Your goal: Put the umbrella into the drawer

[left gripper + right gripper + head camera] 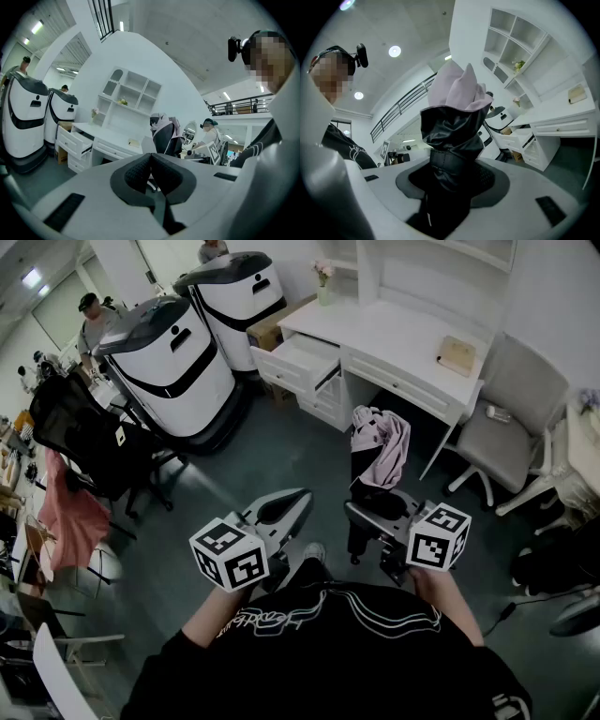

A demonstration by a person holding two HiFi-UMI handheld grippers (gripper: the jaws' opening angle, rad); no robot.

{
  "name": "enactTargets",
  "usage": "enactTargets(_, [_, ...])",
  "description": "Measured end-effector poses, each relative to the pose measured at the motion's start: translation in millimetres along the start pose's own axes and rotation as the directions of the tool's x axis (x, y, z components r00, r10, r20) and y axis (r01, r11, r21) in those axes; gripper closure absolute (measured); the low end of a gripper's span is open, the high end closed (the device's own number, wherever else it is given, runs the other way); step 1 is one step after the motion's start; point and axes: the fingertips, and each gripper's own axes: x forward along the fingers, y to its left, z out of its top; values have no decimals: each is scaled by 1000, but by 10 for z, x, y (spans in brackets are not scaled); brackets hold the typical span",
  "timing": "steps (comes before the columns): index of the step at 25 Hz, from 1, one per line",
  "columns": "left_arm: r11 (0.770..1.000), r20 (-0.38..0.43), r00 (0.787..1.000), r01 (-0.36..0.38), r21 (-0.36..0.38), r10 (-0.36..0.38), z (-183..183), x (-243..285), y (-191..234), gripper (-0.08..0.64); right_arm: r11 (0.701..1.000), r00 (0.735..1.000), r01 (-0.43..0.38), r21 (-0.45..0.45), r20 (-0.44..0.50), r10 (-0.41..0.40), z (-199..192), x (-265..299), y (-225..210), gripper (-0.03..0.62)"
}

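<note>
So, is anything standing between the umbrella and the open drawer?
Nothing visible does. The right gripper holds the umbrella, and only grey floor lies between it and the open drawer of the white desk.

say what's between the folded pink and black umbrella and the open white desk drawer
Head view: only bare grey floor between the pink and black umbrella, clamped in the right gripper, and the open white drawer.

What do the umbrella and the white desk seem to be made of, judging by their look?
Umbrella: probably thin synthetic fabric. The black part is glossy and sharply creased, the pink part is matte, and both are gathered in soft folds. Desk: likely painted wood or board. It has a smooth, even, opaque white surface with no grain showing, so the core stays uncertain.
</note>
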Motion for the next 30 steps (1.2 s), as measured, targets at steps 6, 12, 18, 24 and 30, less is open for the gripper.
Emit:
enactTargets(6, [1000, 12, 1000, -1, -12, 1, -76, 19, 90, 540, 1000, 1000, 8, -9, -13, -8, -38, 35, -92, 376])
enactTargets(12, [999, 27, 1000, -6, -32, 7, -160, -4, 131, 540, 1000, 999, 12, -22, -35, -13, -104, 37, -122, 371])
enactTargets(18, [999, 37, 999, -8, -54, 10, -6, 236, 789, 540, 1000, 998, 12, -9, -55, -13, 24, 549, -583, 370])
enactTargets(24, [995, 38, 999, -7, -104, 11, 132, 533, 1675, 540, 998, 994, 49, 38, -96, -46, 100, 1147, -1243, 368])
enactTargets(30, [983, 9, 1000, -8, -184, 10, 403, 870, 2700, 540, 990, 990, 82, 113, -125, -67, 332, 1872, -1871, 368])
